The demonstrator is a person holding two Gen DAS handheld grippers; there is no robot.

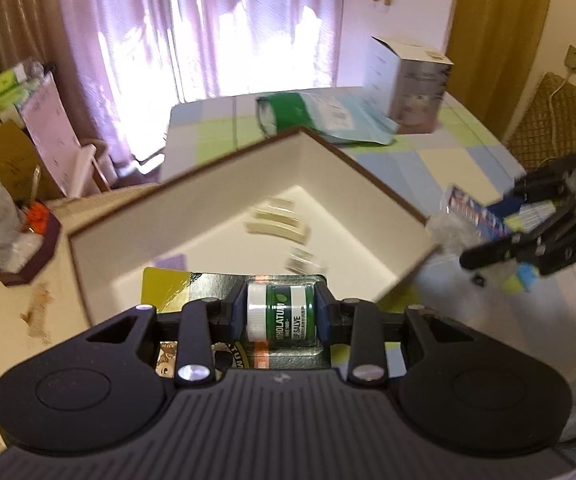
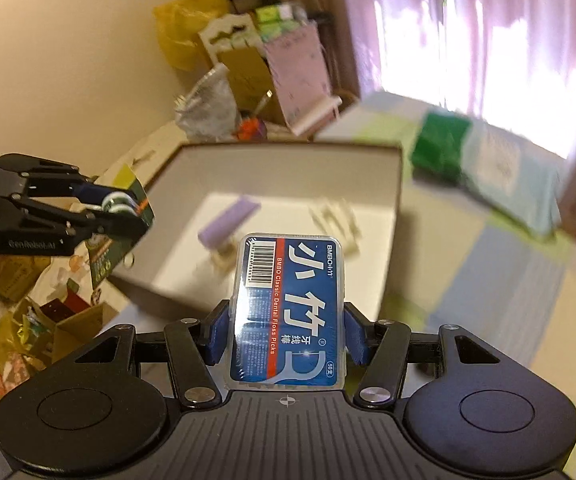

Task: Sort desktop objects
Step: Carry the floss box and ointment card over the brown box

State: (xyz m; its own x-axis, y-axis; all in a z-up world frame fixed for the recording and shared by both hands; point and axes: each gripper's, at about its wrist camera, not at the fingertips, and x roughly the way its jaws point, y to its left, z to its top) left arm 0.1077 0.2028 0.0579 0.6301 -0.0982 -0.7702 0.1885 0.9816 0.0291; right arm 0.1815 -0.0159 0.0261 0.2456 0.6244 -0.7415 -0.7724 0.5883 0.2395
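The left gripper (image 1: 281, 314) has its blue pads pressed on either end of a small green-and-white lip salve jar (image 1: 281, 312), still sealed on its printed backing card (image 1: 168, 290). The right gripper (image 2: 286, 330), jaws about half apart, clamps a blue dental floss pick pack (image 2: 288, 312) by its long sides. Both hang above the near edge of an open white box (image 1: 216, 184) with a brown rim. On the box floor lie a lilac block (image 2: 228, 220), pale curved pieces (image 1: 278, 224) and another small item, too blurred to name. Beyond the box's far corner a green-and-pale-blue pouch (image 1: 319, 118) lies on the chequered tablecloth (image 1: 447, 164), beside a white carton (image 1: 407, 84).
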